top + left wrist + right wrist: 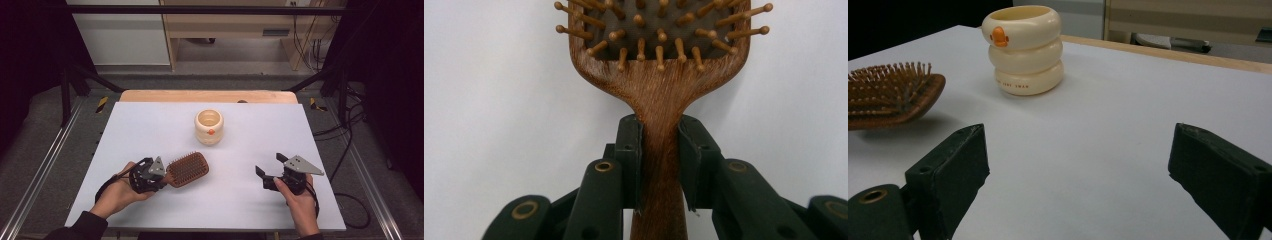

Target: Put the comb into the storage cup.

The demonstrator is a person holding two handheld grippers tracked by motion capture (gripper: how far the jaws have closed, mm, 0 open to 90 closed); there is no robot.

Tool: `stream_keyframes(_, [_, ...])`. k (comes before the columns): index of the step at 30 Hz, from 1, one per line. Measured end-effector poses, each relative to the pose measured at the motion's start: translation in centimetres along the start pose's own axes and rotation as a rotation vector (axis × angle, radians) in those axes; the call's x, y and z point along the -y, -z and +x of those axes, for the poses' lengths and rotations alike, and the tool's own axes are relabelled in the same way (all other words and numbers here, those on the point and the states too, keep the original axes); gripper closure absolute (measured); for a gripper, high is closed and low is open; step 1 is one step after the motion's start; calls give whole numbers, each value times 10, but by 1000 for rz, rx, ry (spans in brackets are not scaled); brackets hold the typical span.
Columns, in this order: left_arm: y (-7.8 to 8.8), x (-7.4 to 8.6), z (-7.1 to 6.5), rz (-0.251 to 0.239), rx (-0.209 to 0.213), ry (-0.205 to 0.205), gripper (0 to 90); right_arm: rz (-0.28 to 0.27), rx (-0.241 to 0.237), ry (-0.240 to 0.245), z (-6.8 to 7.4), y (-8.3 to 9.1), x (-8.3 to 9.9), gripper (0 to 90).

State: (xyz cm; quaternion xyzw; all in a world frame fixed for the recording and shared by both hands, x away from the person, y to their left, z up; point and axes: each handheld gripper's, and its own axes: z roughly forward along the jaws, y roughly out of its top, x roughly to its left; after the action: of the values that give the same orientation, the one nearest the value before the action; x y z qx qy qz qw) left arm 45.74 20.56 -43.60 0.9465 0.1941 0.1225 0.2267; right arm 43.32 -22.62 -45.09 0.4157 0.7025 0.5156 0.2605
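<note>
A brown wooden hairbrush (pixel 188 169) with pin bristles facing up lies left of the table's middle. My left gripper (pixel 164 178) is shut on its handle. In the left gripper view both pads press the sides of the hairbrush handle (pixel 660 150), with the bristled head beyond them. A cream cup (pixel 209 127) shaped like stacked rings, with a small orange mark, stands upright behind the brush. My right gripper (pixel 269 166) rests at the front right, jaws wide open with nothing between them. The right gripper view shows the cup (pixel 1023 49) ahead and the brush head (pixel 890 97) at the left.
The white table top (pixel 260 130) ends in a wooden strip along its far edge. Metal rails run down both sides of the table, and cables lie on the floor at the right.
</note>
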Motion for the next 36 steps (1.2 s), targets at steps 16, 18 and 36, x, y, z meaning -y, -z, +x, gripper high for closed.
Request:
stream_keyframes(16, [2, 4, -14, -387, -150, 103, 727, -44, -40, -22, 14, -2, -5, 71])
stream_keyframes(18, [4, 5, -14, -418, -169, 109, 727, -53, -44, -27, 17, -4, -5, 63])
stream_keyframes(36, [6, 12, -26, -567, -229, 154, 727, -97, -95, -98, 50, -15, -13, 62])
